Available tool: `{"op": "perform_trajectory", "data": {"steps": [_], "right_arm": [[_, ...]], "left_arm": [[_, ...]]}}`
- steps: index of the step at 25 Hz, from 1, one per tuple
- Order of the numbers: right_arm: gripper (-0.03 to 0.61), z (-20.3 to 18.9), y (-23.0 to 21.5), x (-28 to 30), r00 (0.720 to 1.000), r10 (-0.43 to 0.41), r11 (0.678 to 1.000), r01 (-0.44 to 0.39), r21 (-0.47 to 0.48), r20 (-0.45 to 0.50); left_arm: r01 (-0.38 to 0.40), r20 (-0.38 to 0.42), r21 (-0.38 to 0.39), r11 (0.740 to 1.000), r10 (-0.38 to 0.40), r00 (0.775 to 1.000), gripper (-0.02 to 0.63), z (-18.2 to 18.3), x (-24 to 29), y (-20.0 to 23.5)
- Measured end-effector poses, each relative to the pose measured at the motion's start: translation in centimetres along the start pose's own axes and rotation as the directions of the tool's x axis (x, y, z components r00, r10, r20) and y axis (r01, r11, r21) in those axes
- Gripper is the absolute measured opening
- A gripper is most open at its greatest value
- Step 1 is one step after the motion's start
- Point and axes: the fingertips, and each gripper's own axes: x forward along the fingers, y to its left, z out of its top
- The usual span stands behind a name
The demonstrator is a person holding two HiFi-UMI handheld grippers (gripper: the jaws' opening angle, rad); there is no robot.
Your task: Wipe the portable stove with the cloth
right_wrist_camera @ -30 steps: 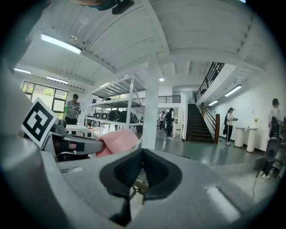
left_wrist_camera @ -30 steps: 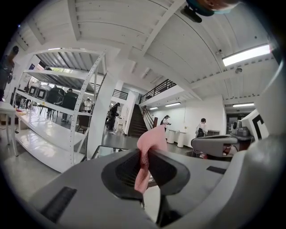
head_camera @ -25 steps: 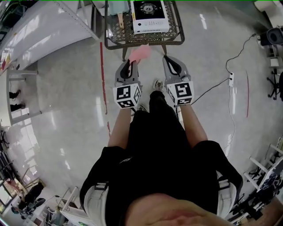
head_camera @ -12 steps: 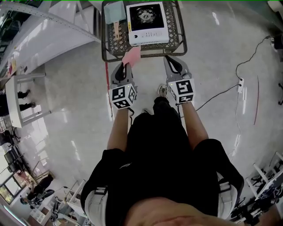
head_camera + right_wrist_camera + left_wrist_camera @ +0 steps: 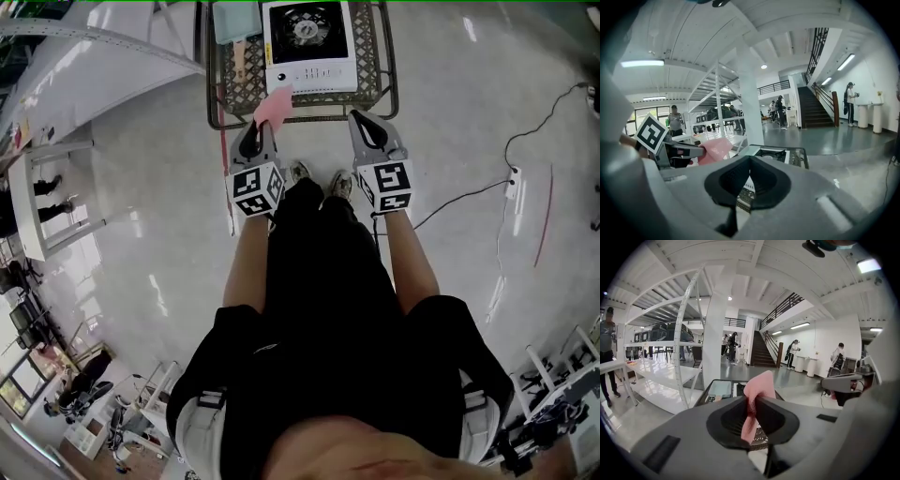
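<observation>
Left tool [image 5: 263, 127] clamped on pink cloth [image 5: 274, 106] at portable stove [image 5: 309, 42] front-left corner; right tool [image 5: 361, 120] jaws together, empty, near stove's front-right corner.

Pink cloth [image 5: 274, 106] — white stove [image 5: 310, 58], black top — flat piece [image 5: 234, 19], perhaps pale teal.

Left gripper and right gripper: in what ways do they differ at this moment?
The left gripper is shut on a pink cloth, which sticks up above its jaws; the right gripper is shut too, but with nothing between its jaws. The left gripper's marker cube shows a different square pattern from the right gripper's marker cube. Both point forward, side by side, at the portable stove on the wire table.
</observation>
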Motion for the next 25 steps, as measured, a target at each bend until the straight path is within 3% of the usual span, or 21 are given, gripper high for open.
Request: {"op": "perform_trajectory", "data": {"steps": [12, 19, 25], "right_arm": [[0.003, -2.5, 0.3, 5.0, 0.993, 0.016, 1.0, -0.018, -0.01, -0.119], [0.003, -5.7, -0.9, 5.7, 0.975, -0.005, 1.0, 0.003, -0.007, -0.221], [0.003, -7.6, -1.6, 6.1, 0.962, -0.033, 0.999, 0.039, 0.019, -0.271]], "left_arm": [[-0.118, -0.113, -0.056, 0.992, 0.111, 0.987, 0.048, -6.6, 8.0, 6.9], [-0.105, -0.197, -0.058, 0.993, 0.092, 0.976, 0.047, -11.8, 13.4, 8.1], [-0.102, -0.247, -0.084, 0.991, 0.078, 0.966, 0.048, -14.1, 15.6, 8.4]]}}
